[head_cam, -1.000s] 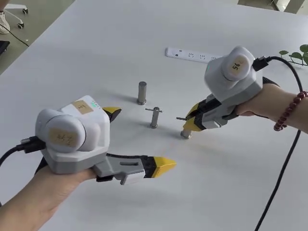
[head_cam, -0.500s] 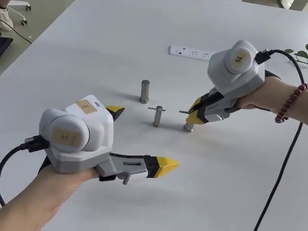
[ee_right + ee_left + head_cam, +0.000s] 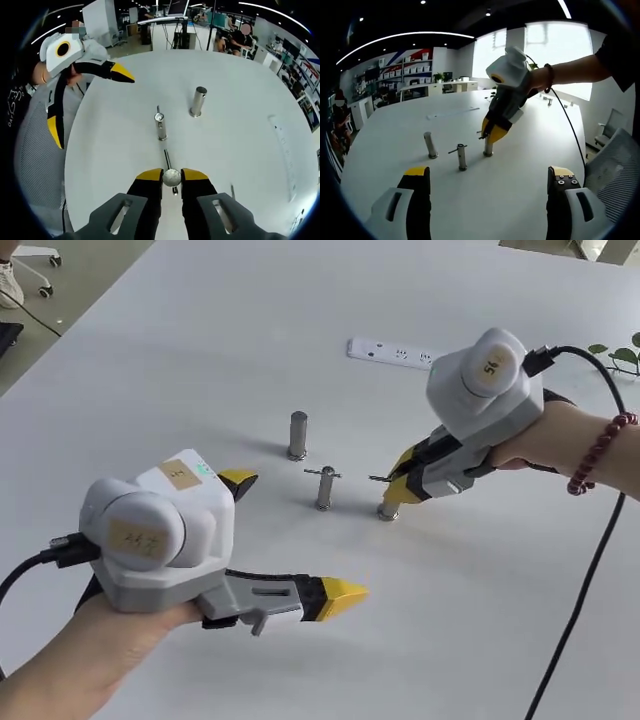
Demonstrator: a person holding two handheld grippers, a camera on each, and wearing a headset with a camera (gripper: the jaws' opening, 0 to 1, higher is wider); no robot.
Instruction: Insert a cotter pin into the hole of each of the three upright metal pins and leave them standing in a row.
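Right tongs (image 3: 171, 174) clasp a metal pin (image 3: 172, 178) — left tongs (image 3: 490, 172) gape.

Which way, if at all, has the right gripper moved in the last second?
No. The right gripper stays at the top of the nearest pin, with the same gap to the middle pin.
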